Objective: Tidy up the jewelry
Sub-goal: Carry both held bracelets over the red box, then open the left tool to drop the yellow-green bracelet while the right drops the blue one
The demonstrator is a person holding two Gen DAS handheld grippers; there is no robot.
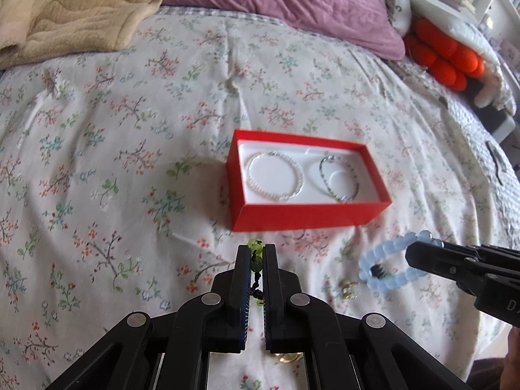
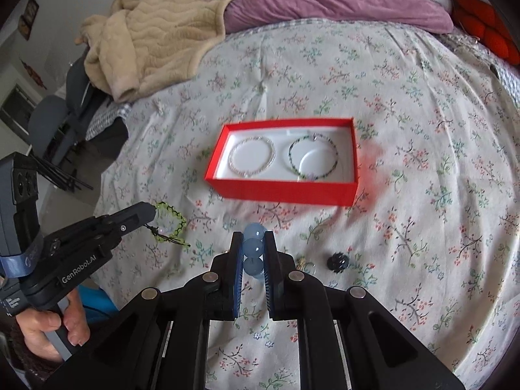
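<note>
Two bracelets aloft above a floral bedspread, each pinched in a hand-held gripper. Green beaded bracelet on dark cord, clamped by the left gripper, jaws shut almost flat on the strand. Pale blue bead bracelet, chunkier, held edge-on by the right gripper, jaws narrowly parted around a run of round beads. Likely light, both of them, and limp: loops sagging from the pinch point, free to swing. Smooth blue beads probably slippery against the pads, so best taken across the widest part of a bead; green one safer gripped on the cord and beads together. Beyond them, a red box with a white lining, already home to a white pearl-like bracelet on its left and a dark green beaded bracelet on its right. Near the grippers, a small black ornament and a gold trinket loose on the cover. Further back, a beige blanket and a purple pillow.
</note>
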